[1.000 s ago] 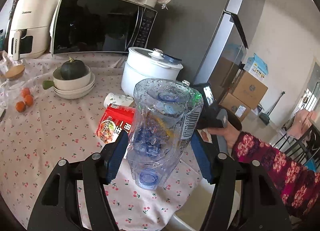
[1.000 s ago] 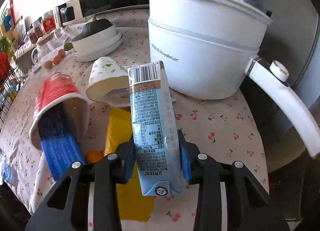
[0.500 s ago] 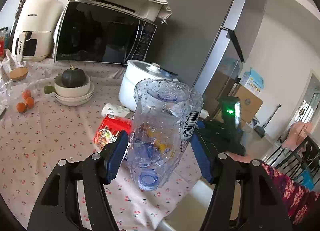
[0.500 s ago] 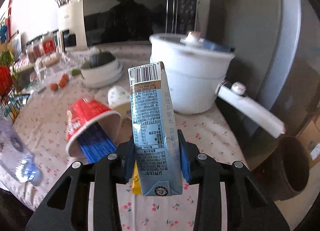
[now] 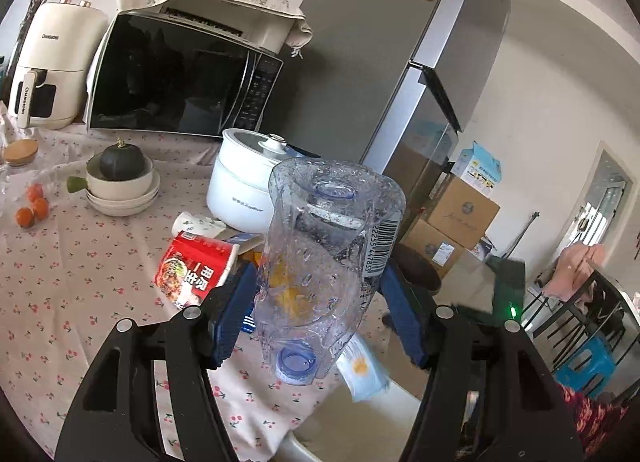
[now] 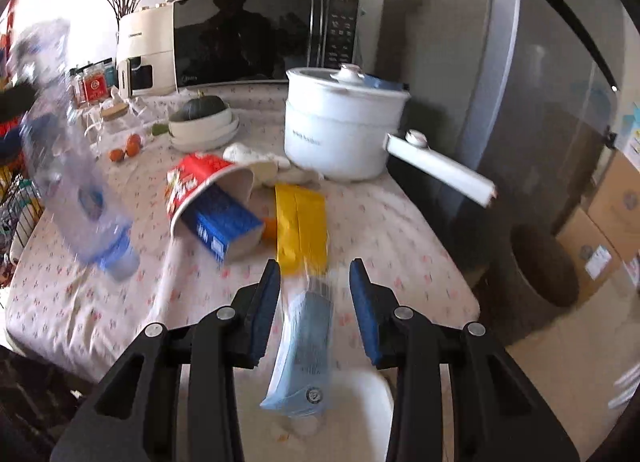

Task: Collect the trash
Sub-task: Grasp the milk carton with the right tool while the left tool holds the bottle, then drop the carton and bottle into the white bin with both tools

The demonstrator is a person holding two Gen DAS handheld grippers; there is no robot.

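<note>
so the left gripper [image 5: 318,312] has its 2 blue pads pressed against the sides of a clear plastic bottle [image 5: 328,262], which sits upside down between them, cap end low and toward the camera, base up and away, barcode label turned to the right pad. the right gripper [image 6: 314,302] has its jaws apart with a gap on both sides of a blue drink carton [image 6: 306,350]; the carton is blurred, lies low between the pads and closer to the camera than their tips, touching neither, with a white bin rim [image 6: 372,390] below it. just beyond the right pads a yellow wrapper [image 6: 302,226] lies flat on the cherry-print tablecloth [image 6: 380,230], and left of it a red noodle cup [image 6: 200,186] lies on its side with a blue box [image 6: 224,222] sticking out of its mouth. behind them stands a white electric pot [image 6: 340,126] with its long handle pointing right, and to its left a stack of bowls [image 6: 204,126] with a dark squash on top. at the back stand a microwave [image 6: 264,38] and a grey fridge [image 6: 520,102]
</note>
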